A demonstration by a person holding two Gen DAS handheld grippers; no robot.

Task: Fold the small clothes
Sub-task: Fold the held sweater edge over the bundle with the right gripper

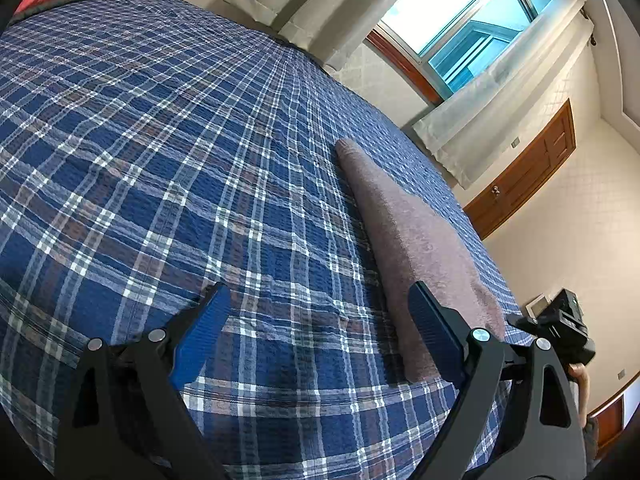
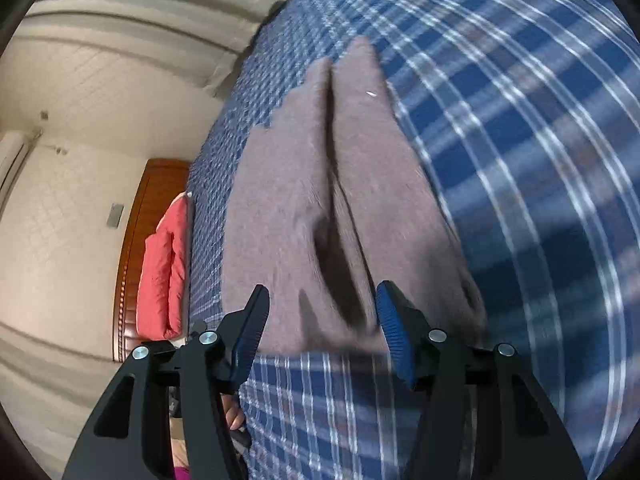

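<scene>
A grey-mauve small garment [image 1: 416, 240] lies folded flat on the blue plaid bedspread [image 1: 160, 160]. In the right wrist view the garment [image 2: 304, 200] shows two long halves side by side with a dark crease between them, blurred by motion. My left gripper [image 1: 320, 332] is open and empty, just left of the garment's near end, its right finger [image 1: 434, 328] over the garment's edge. My right gripper [image 2: 320, 320] is open and empty, its fingers straddling the garment's near end. The right gripper also shows in the left wrist view [image 1: 560, 332].
A red pillow [image 2: 164, 272] lies at the wooden headboard [image 2: 132, 248]. A window [image 1: 472, 20] with pale curtains and a wooden door [image 1: 528, 176] stand beyond the bed. The bedspread [image 2: 520, 160] stretches wide around the garment.
</scene>
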